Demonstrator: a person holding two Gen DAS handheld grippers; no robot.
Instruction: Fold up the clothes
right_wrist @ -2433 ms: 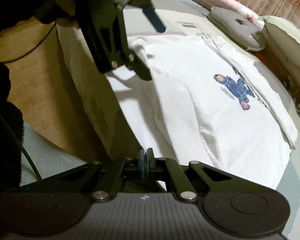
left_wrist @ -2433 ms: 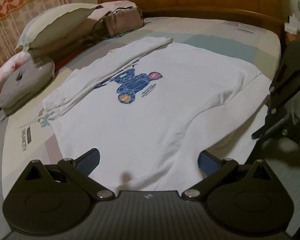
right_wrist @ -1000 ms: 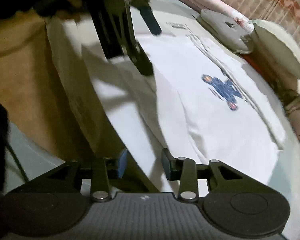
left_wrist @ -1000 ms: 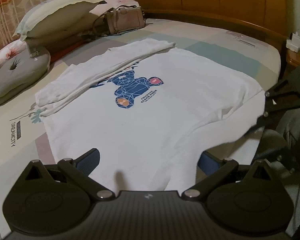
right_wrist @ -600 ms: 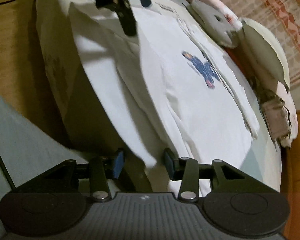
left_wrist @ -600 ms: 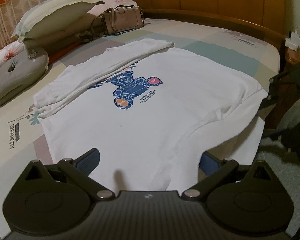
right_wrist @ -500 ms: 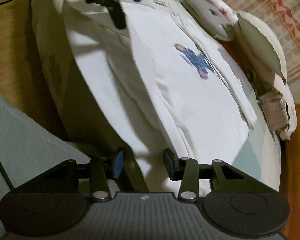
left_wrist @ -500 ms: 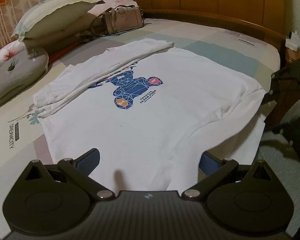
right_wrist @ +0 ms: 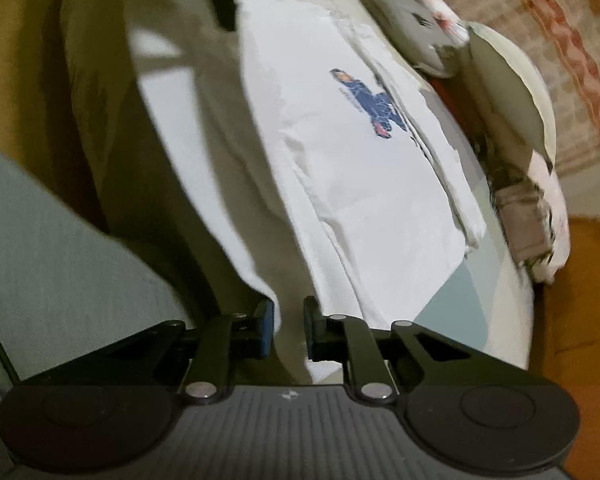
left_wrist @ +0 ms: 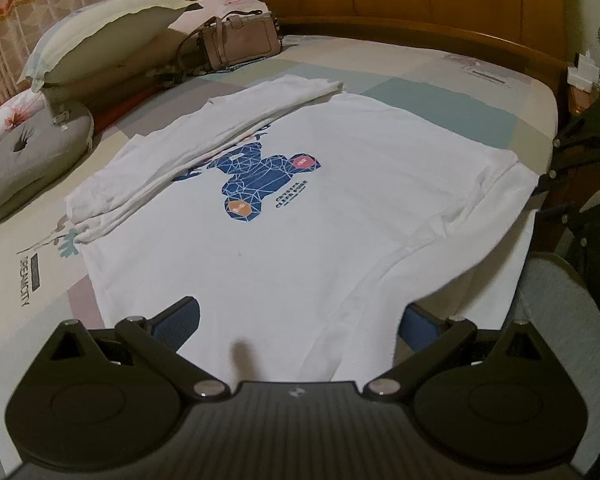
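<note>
The shirt [left_wrist: 308,216] lay print-up on the bed [left_wrist: 440,92], spread flat across most of it. Its long axis ran from the hem edge by the left hand-held gripper [left_wrist: 296,318] toward the bag [left_wrist: 240,42] at the far side. The shirt's side nearer the pillow [left_wrist: 112,40] was folded inward, a long strip lying over the edge of the print [left_wrist: 264,180]. The opposite side, a loose sleeve [left_wrist: 472,248], hung off the bed's edge away from the pillow.

The left hand-held gripper stood released, jaws spread wide, straddling the hem with the shirt directly ahead of it. The right hand-held gripper [right_wrist: 288,328] sat at the hanging side, below the bed edge, with its jaws partly apart and a drooping corner of cloth just at the gap; it did not look clenched on it, though blur leaves that uncertain. In its view, the shirt [right_wrist: 340,152] stretched away up and to the right toward the pillow [right_wrist: 508,92].

With one side lying folded and the other draped, the right hand-held gripper was much the nearer to the loose side. Bringing that side in would, I judge, mean carrying it across the long axis toward the pillow, onto the print.
</note>
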